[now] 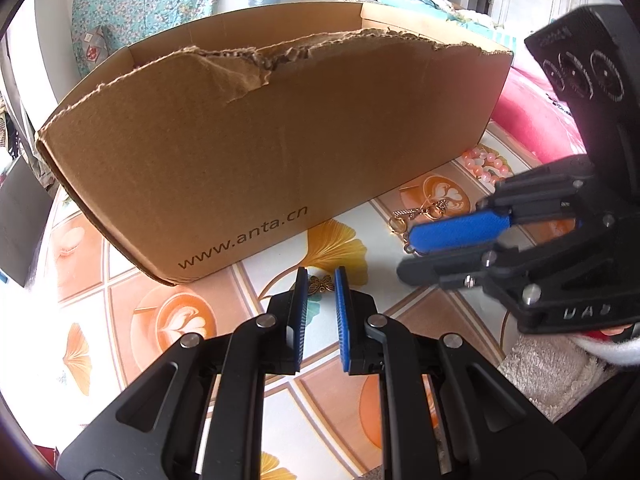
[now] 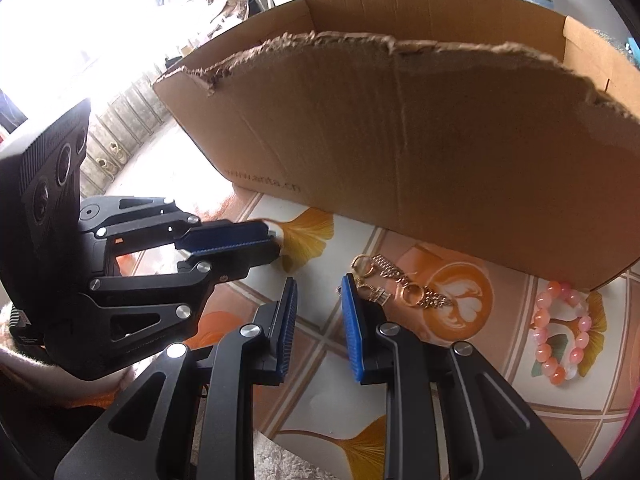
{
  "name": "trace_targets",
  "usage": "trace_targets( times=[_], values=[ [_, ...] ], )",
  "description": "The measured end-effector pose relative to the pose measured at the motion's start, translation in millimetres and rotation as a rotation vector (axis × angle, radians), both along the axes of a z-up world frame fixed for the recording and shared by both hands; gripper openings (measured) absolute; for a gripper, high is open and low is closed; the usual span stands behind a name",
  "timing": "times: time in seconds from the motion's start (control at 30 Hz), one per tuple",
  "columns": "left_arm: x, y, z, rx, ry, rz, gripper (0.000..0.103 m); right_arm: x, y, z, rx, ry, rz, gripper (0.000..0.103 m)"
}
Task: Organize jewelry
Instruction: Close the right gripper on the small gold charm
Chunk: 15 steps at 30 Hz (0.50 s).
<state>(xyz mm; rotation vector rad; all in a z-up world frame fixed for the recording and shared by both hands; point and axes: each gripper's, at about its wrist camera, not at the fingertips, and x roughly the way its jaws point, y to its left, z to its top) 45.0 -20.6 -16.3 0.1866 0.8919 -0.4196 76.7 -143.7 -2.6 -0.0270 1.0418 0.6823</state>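
Note:
A small bronze butterfly charm [image 1: 321,283] lies on the patterned tablecloth between the open fingers of my left gripper [image 1: 321,280]. A tangle of gold rings and chains [image 2: 396,284] lies in front of the cardboard box [image 2: 420,140], just right of my open right gripper [image 2: 318,292]. A pink bead bracelet [image 2: 560,332] lies further right. In the left wrist view the box [image 1: 260,152] stands behind, the gold pieces [image 1: 420,212] and bracelet [image 1: 484,166] lie to the right, and the right gripper [image 1: 406,254] reaches in beside them. The left gripper [image 2: 276,244] also shows in the right wrist view.
The box has a torn top edge and "www.anta.cn" printed on its front. The tablecloth [image 1: 120,280] has coffee-cup and ginkgo-leaf tiles. A pink cushion [image 1: 532,120] lies at the right. A fuzzy grey mat [image 1: 548,372] borders the table's near right.

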Motion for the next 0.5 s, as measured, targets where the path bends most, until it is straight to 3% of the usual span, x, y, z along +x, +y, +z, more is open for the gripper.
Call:
trace_targets(
  times=[0.13, 0.5],
  values=[
    [0.0, -0.4, -0.1, -0.003, -0.002, 0.000, 0.012, -1.5, -2.0, 4.3, 0.013, 0.007, 0.016, 0.023],
    [-0.8, 0.2, -0.2, -0.007, -0.004, 0.001, 0.012, 6.9, -25.8, -4.0, 0.059, 0.062, -0.073, 0.024]
  ],
)
